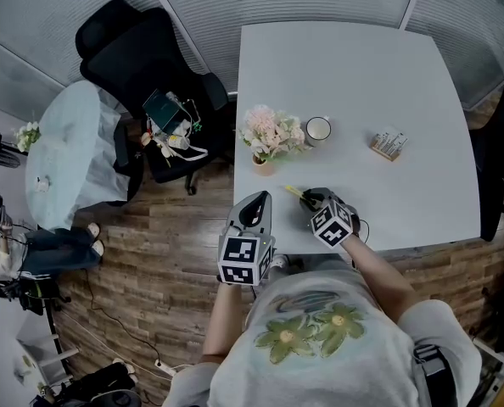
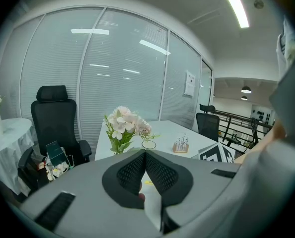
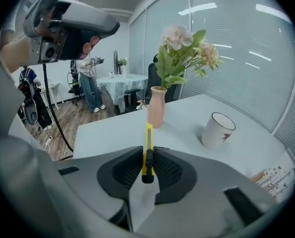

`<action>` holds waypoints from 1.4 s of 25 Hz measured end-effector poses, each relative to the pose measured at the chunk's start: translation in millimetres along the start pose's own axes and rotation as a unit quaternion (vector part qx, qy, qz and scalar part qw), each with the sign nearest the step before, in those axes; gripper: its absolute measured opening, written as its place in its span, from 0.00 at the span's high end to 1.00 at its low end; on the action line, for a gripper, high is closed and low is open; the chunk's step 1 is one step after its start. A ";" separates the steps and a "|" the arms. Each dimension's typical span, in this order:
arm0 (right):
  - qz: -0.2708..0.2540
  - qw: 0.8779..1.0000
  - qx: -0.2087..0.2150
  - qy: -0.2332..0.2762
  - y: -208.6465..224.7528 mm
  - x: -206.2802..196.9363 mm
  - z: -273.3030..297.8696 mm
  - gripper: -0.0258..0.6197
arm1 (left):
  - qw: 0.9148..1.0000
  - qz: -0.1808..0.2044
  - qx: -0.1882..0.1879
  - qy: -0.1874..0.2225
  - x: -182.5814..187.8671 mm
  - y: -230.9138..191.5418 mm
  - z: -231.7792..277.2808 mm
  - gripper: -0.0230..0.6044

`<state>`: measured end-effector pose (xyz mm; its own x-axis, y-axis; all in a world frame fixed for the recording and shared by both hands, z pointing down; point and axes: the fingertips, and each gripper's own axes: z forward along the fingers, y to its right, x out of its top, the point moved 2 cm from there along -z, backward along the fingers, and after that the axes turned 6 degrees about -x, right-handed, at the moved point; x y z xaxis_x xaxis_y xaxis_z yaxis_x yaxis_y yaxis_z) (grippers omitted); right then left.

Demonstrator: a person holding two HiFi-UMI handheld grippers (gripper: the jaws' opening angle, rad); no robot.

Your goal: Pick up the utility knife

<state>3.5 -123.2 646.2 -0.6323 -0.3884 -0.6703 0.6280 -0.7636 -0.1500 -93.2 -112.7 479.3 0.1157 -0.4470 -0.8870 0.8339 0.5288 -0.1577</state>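
Utility knife (image 3: 148, 133): clamped at its tail by the right gripper (image 3: 147, 155), ready for lifting off the table (image 3: 112, 128).
Left gripper (image 2: 145, 153): held closed, empty, aside.

On the table (image 1: 388, 83) the flower vase (image 1: 264, 164) stands by the 9 o'clock edge; the mug (image 1: 318, 130) is just at its 2 o'clock; a small rack (image 1: 389, 144) lies at the mug's 3 o'clock; the utility knife (image 1: 295, 192), between the right gripper's (image 1: 310, 198) jaws, is at the mug's 6 o'clock; the left gripper (image 1: 257, 202) is off the table at 8 o'clock of the right one; an office chair (image 1: 142, 58) is at the vase's 10 o'clock.
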 end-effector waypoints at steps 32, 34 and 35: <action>0.035 0.990 -0.025 0.132 6.6 80.0 -83.9 0.85 | 1.000 0.007 -0.018 -0.002 -0.8 18.4 4.2 0.97; 0.037 0.989 -0.026 0.139 7.5 84.9 -89.8 0.85 | 1.000 0.007 -0.019 -0.001 -0.1 19.3 4.4 0.98; 0.038 0.989 -0.026 0.141 7.7 86.4 -92.4 0.85 | 1.000 0.007 -0.020 0.000 0.3 19.7 4.5 0.97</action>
<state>-4.5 -115.0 520.0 -0.4360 -0.2780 -0.8559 0.6958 -0.7073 -0.1246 -74.3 -105.6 477.9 0.1284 -0.4395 -0.8890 0.8104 0.5632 -0.1613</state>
